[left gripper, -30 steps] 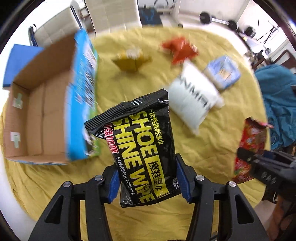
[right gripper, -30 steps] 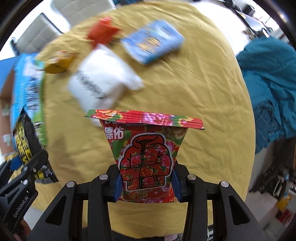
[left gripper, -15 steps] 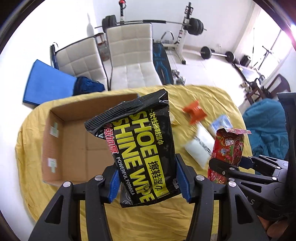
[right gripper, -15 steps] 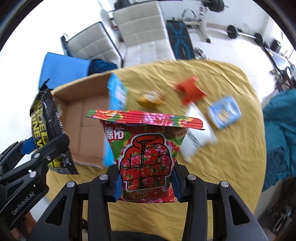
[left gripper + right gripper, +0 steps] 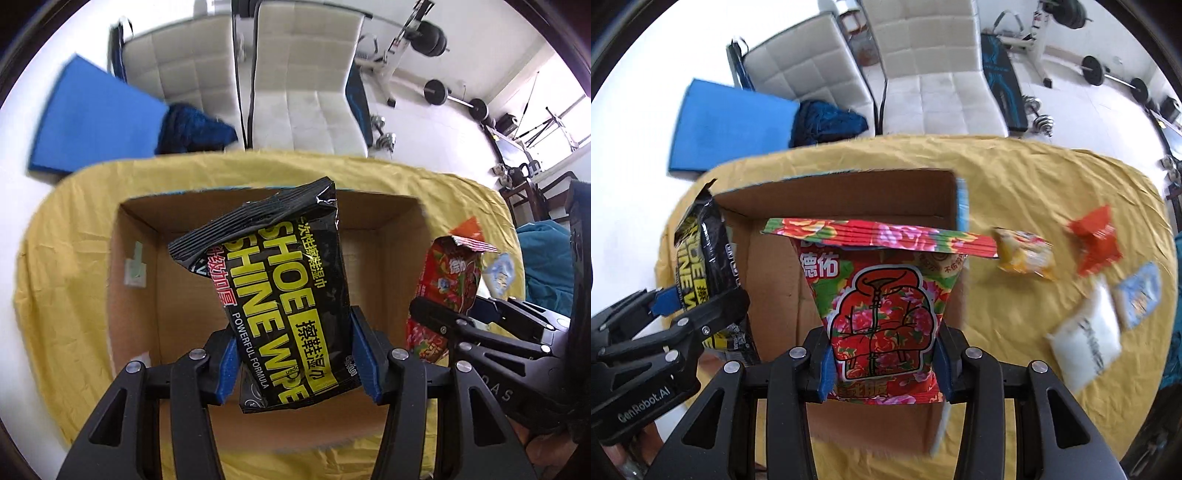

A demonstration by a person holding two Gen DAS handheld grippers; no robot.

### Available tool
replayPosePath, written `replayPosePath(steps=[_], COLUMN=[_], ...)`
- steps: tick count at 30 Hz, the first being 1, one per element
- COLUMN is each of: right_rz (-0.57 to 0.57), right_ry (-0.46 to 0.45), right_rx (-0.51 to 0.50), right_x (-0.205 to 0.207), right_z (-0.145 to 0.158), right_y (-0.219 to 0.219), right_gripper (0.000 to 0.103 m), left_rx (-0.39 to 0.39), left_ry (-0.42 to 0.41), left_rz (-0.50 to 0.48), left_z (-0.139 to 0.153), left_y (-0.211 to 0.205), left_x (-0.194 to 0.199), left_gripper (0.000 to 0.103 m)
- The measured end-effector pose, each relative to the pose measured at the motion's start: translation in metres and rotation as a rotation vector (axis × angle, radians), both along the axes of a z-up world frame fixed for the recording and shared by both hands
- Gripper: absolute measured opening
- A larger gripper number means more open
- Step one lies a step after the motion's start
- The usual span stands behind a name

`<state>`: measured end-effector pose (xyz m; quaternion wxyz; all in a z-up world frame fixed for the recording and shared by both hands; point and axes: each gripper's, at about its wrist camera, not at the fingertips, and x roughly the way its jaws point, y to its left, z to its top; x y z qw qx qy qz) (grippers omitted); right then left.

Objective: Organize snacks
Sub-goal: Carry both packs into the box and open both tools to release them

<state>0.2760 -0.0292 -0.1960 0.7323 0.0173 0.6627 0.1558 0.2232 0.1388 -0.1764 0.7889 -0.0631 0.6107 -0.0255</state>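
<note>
Both grippers have swung from the scattered snacks to above the open box point(image 5: 177, 295), the left gripper point(image 5: 295, 354) clamping the black pack point(image 5: 284, 295) and the right gripper point(image 5: 882, 360) the red pack point(image 5: 882, 310), so release should come next.

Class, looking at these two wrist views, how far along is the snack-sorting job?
Done: nothing visible inside the cardboard box. In hand: left gripper holds the black packet, right gripper the red floral packet. Left on the yellow tablecloth: yellow, orange, white and blue packets.
</note>
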Motion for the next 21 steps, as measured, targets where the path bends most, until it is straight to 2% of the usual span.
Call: replayPosePath(steps=[8,14,18,21], right_rz=[0.024,0.033,0.034,0.033], right_ry=[0.087,0.134,0.165,0.158], right_rx=[-0.08,-0.124,-0.126,-0.127], right_x=[0.039,0.051,0.051,0.052], right_z=[-0.081,-0.118,-0.138,-0.143], right_y=[0.044,0.063,0.065,0.064], right_gripper=[0.045,0.045,0.045,0.046], left_rx=[-0.15,-0.183,-0.196,-0.203], left_ry=[0.178,0.291,0.314,0.296], left_rz=[-0.041,-0.096,-0.111,-0.131], left_z=[-0.09,-0.146,-0.165,-0.167], left_y=[0.039,0.04,0.035,0.031], left_x=[0.057,0.078,0.079,0.078], left_gripper=[0.051,0.05,0.051,0.051])
